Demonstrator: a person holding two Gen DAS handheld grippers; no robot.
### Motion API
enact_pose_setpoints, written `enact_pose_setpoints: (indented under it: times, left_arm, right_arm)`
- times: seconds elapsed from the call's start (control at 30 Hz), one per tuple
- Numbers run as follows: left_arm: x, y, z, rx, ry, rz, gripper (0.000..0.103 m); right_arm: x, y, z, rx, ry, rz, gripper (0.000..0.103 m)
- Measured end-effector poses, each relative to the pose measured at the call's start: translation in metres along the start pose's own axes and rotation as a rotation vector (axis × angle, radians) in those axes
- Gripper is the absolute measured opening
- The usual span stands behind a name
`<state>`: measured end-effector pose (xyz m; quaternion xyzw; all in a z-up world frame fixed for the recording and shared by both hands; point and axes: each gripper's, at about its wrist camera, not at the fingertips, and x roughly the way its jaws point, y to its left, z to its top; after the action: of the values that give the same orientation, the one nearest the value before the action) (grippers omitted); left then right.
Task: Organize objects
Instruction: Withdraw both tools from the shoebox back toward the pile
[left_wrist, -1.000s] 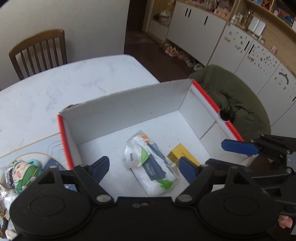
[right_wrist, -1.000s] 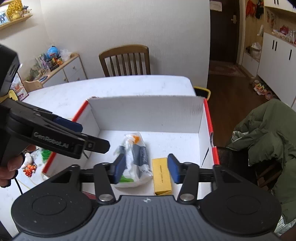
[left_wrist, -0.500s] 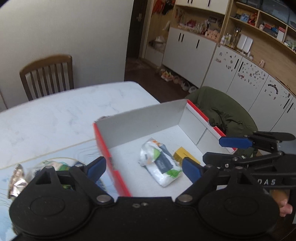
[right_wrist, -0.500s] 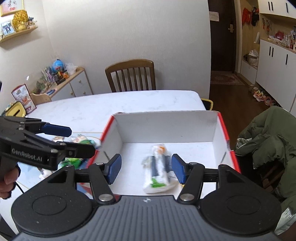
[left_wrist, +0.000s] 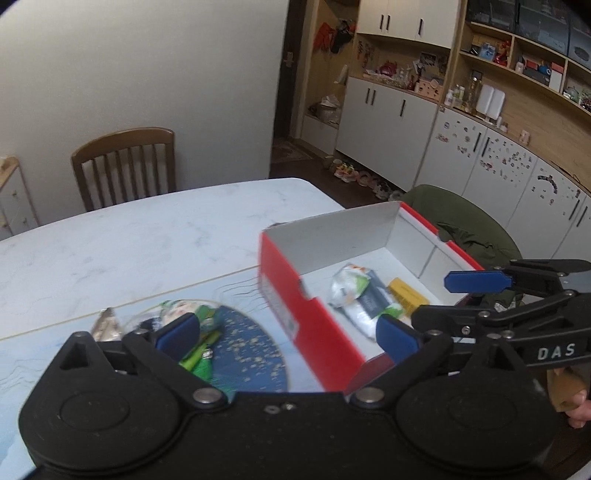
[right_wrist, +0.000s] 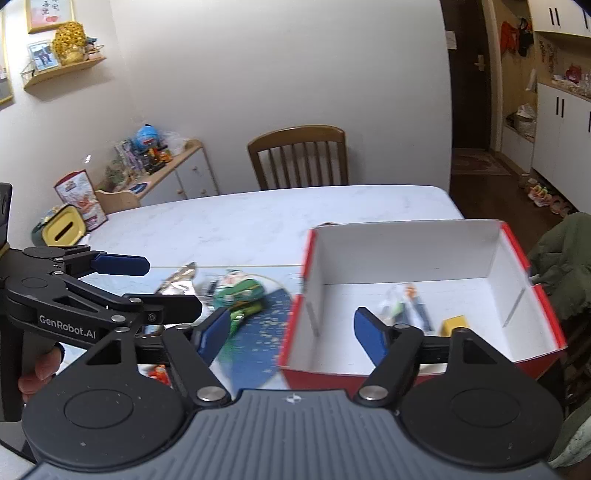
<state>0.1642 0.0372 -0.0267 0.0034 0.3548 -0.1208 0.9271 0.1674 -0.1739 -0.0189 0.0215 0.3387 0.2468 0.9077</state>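
Red-sided white cardboard box (left_wrist: 314, 325) already holds a white plastic packet (left_wrist: 360, 295) and small yellow carton (left_wrist: 408, 295), while green-wrapped snacks (right_wrist: 238, 291) beside it await on the bench, both the left claw (left_wrist: 286, 332) and the right claw (right_wrist: 291, 330) open and empty.

Left gripper (left_wrist: 284, 334): has pulled back and up from over the box (left_wrist: 314, 325); jaws now span the box's red wall.
Right gripper (right_wrist: 290, 332): also withdrawn; jaws wider apart, straddling the box's left wall.
Box in left view: shifted from centre toward 3 o'clock.
Green packet (right_wrist: 240, 291): now in view on the blue mat (right_wrist: 255, 354), 9 o'clock of box.
Pouch (left_wrist: 360, 299): smaller, farther.
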Motion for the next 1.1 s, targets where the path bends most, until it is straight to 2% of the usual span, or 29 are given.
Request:
enact_pose_setpoints:
  times: [0.1, 0.2, 0.37, 0.5, 0.6, 0.7, 0.83, 1.0, 1.1]
  left_arm:
    - [-0.012, 0.015, -0.007, -0.006, -0.017, 0.005, 0.102]
    - [-0.021, 0.031, -0.015, -0.02, -0.033, 0.016, 0.103]
    - [-0.029, 0.067, -0.028, -0.114, -0.03, -0.016, 0.103]
    - [-0.034, 0.088, -0.041, -0.131, -0.043, 0.035, 0.103]
    - [-0.033, 0.104, -0.051, -0.132, -0.018, 0.064, 0.103]
    - [-0.029, 0.12, -0.062, -0.171, 0.04, 0.085, 0.103]
    - [-0.028, 0.138, -0.076, -0.246, 0.063, 0.09, 0.103]
    - [-0.024, 0.141, -0.087, -0.228, 0.061, 0.097, 0.103]
    - [-0.016, 0.142, -0.093, -0.224, 0.077, 0.093, 0.103]
  right_arm:
    - [0.003, 0.018, -0.002, -0.003, -0.002, 0.02, 0.082]
    - [0.005, 0.034, -0.005, -0.006, -0.005, 0.026, 0.083]
    - [0.011, 0.058, -0.012, -0.018, -0.009, 0.029, 0.085]
    - [0.019, 0.081, -0.022, -0.053, -0.03, 0.0, 0.085]
    - [0.029, 0.096, -0.03, -0.068, -0.028, -0.01, 0.085]
    - [0.04, 0.11, -0.037, -0.09, -0.019, -0.017, 0.085]
    - [0.061, 0.129, -0.044, -0.151, 0.055, 0.027, 0.085]
    - [0.093, 0.151, -0.059, -0.263, 0.16, 0.044, 0.085]
    - [0.106, 0.159, -0.07, -0.309, 0.182, 0.073, 0.085]
